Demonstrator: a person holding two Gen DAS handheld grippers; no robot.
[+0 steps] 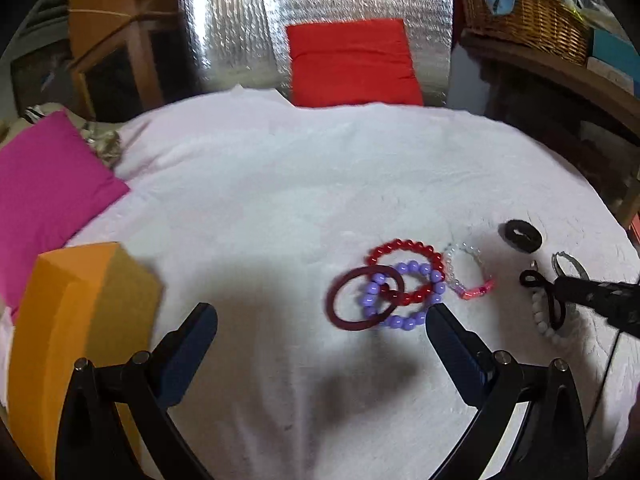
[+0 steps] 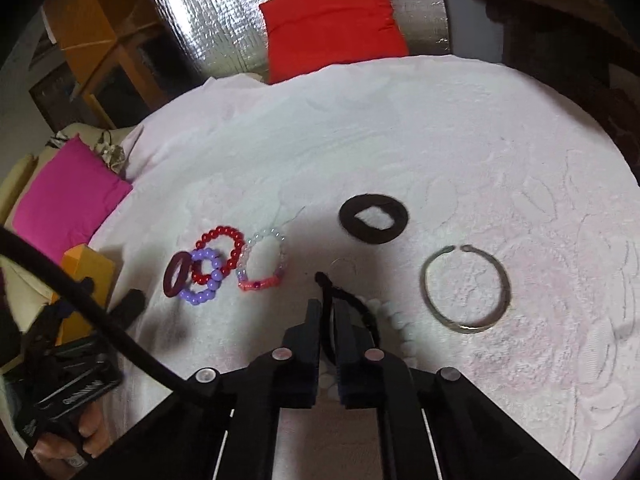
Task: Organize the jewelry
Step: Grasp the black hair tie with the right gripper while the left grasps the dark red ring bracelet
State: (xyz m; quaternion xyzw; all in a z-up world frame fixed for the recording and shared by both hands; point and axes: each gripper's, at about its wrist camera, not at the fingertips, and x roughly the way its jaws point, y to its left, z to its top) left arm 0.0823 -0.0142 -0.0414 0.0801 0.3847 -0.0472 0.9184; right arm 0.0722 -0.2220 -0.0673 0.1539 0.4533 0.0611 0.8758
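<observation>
Right tongs pinch what looks like a black band.

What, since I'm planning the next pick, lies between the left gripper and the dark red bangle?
Nothing visible: only bare white cloth lies between the open left gripper and the dark red bangle. The bangle does overlap the purple bead bracelet, which overlaps the red bead bracelet, so those might drag along.

Two fisheye wrist views look steeply down, close over a white cloth. Both face the red cushion and share the beaded bracelets, left view from further left.
</observation>
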